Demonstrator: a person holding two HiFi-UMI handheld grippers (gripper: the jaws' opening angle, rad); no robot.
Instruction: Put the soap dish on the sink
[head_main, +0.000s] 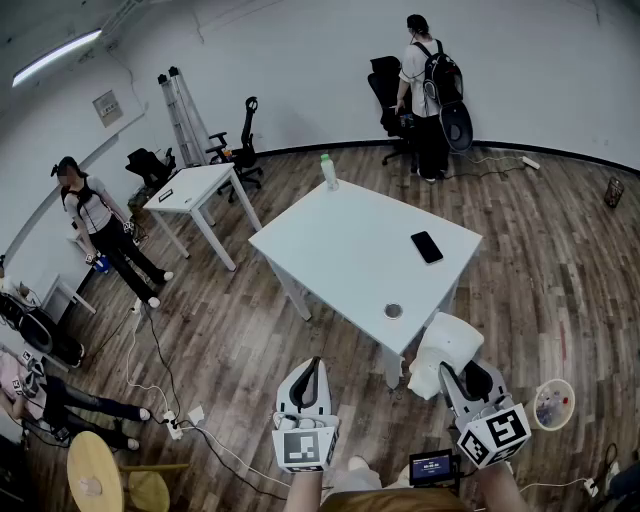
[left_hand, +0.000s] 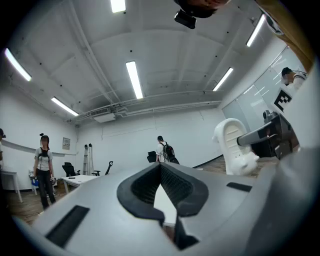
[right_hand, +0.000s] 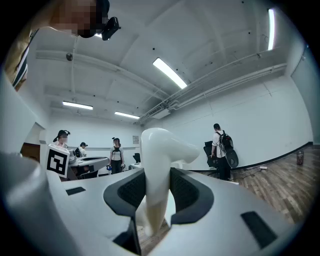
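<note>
The soap dish (head_main: 443, 347) is white and moulded with a ribbed face. My right gripper (head_main: 452, 376) is shut on it and holds it upright in the air, just off the near corner of the white table (head_main: 340, 235). In the right gripper view the soap dish (right_hand: 161, 155) stands between the dark pads (right_hand: 186, 192), which press on both its sides. My left gripper (head_main: 312, 367) hovers level to its left with its jaws together and nothing in them. The left gripper view shows the soap dish (left_hand: 235, 147) off to the right. No sink is in view.
On the table lie a black phone (head_main: 427, 247), a bottle (head_main: 328, 172) at the far corner and a small round object (head_main: 393, 311). A smaller white desk (head_main: 192, 188) stands to the left. Cables (head_main: 165, 400) cross the wooden floor. People stand at the back (head_main: 425, 90) and on the left (head_main: 100, 225).
</note>
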